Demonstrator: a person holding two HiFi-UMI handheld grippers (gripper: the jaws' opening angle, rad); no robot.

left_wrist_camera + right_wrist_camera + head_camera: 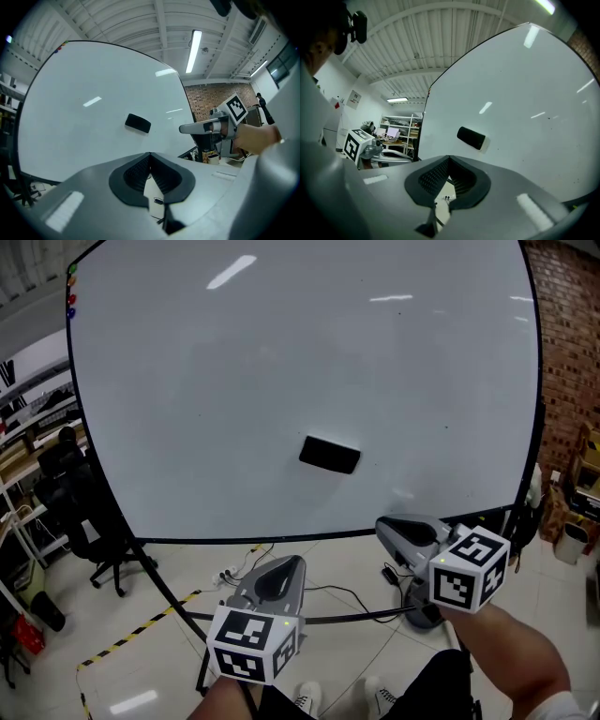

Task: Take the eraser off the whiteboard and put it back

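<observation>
A black eraser (329, 455) clings to the big whiteboard (234, 362), low and a little right of its middle. It also shows as a dark block, the eraser (138, 123), in the left gripper view, and as the eraser (471, 138) in the right gripper view. My left gripper (295, 565) hangs below the board, shut, with nothing between its jaws. My right gripper (382, 527) is at the board's lower right edge, shut and empty, pointing toward the board, well short of the eraser. Each gripper sees the other from the side: the right gripper (187, 128) and the left gripper (401, 157).
The whiteboard stands on a black frame with a low bar (356, 618) and cables on the tiled floor. An office chair (89, 521) and shelves (28, 418) stand at the left, a brick wall (562, 343) at the right. Yellow-black tape (131, 634) marks the floor.
</observation>
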